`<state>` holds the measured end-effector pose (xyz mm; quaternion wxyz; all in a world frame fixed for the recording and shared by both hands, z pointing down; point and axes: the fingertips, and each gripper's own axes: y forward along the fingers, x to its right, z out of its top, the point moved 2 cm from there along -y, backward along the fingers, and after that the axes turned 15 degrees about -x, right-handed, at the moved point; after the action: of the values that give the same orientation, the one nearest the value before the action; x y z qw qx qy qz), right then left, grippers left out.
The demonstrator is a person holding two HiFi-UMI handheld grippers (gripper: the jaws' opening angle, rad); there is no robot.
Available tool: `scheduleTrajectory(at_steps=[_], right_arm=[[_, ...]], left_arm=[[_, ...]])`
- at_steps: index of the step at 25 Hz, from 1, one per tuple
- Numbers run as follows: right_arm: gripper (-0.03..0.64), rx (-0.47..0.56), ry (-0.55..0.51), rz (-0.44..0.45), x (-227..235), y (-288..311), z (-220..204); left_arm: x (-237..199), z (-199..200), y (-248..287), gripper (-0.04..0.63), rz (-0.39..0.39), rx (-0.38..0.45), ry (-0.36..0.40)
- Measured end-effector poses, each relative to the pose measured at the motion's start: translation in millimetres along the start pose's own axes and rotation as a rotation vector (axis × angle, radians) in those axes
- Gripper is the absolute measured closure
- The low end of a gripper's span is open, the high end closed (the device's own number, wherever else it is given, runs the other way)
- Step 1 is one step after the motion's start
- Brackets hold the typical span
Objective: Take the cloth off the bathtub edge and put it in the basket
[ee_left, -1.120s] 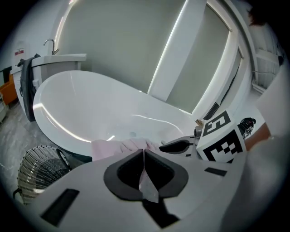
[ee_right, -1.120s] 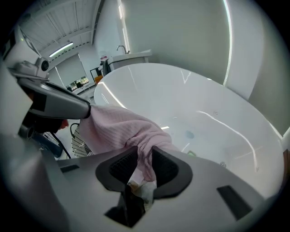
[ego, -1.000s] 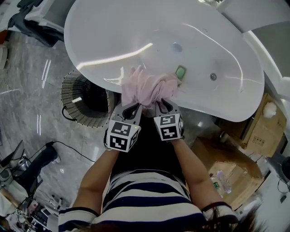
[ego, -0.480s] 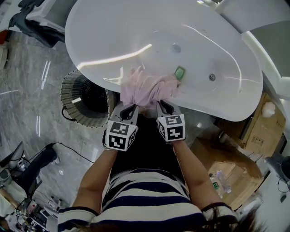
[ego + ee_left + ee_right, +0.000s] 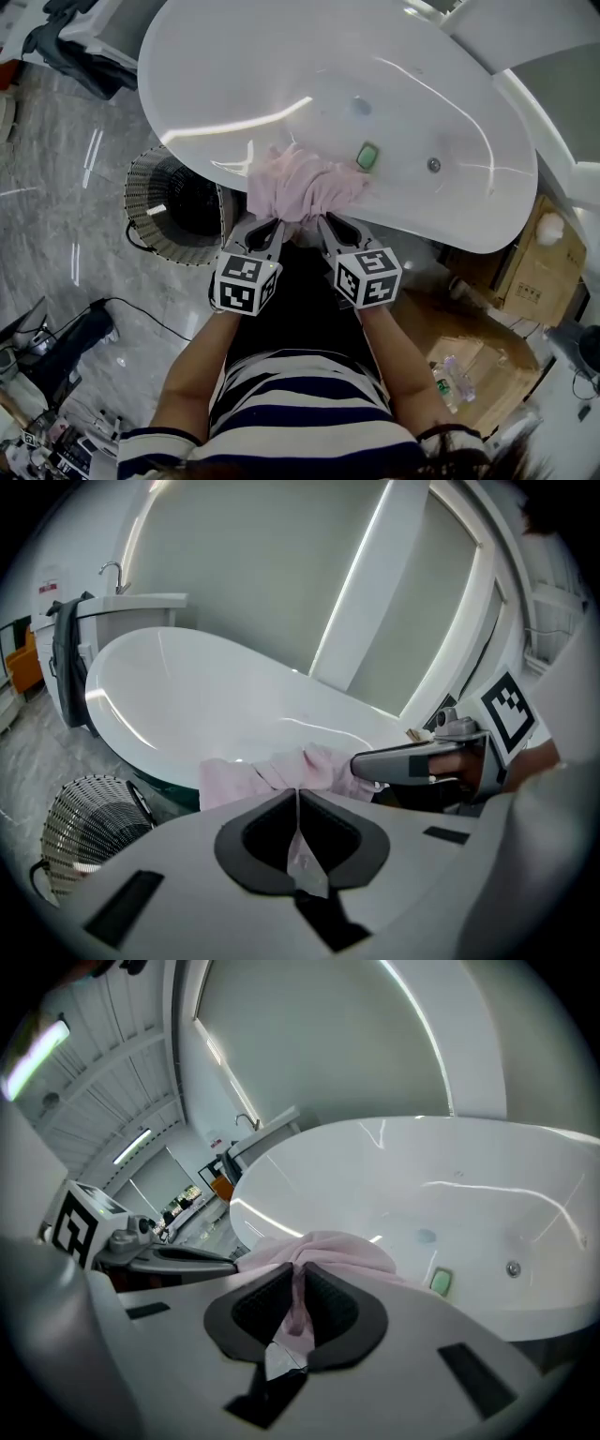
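Note:
A pink cloth [image 5: 300, 183] lies bunched over the near rim of the white bathtub [image 5: 187, 141]. My left gripper [image 5: 266, 225] is shut on the cloth's left part; in the left gripper view a thin fold of cloth [image 5: 272, 771] runs between the closed jaws of that gripper [image 5: 298, 794]. My right gripper [image 5: 326, 225] is shut on the right part, with a pink fold of cloth [image 5: 328, 1246] pinched between the pads of that gripper [image 5: 298, 1274]. The round wire basket [image 5: 173, 202] stands on the floor left of the cloth, beside the tub.
A small green block [image 5: 367, 156] lies inside the tub just right of the cloth, near the drain [image 5: 362, 106]. Cardboard boxes [image 5: 534, 272] stand at the right. A black cable [image 5: 141, 305] crosses the marble floor at the left. The person's striped torso fills the foreground.
The right gripper's jaws have closed on the cloth. Its marker cube has shifted right and toward the person; the cloth looks slightly more gathered. The left gripper has hardly moved.

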<state>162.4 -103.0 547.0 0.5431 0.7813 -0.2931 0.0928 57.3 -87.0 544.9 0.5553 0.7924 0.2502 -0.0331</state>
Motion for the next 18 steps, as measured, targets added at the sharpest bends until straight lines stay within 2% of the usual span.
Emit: scheduleTrajectory(at_steps=[8, 18], right_arm=[[0.557, 0.113, -0.001, 0.101, -31, -42, 28], [0.558, 0.216, -0.046, 0.195, -67, -91, 54]], left_arm=[[18, 20, -29, 0.572, -0.042, 0.102, -0.018], [32, 36, -79, 0.572, -0.029, 0.243, -0.034]])
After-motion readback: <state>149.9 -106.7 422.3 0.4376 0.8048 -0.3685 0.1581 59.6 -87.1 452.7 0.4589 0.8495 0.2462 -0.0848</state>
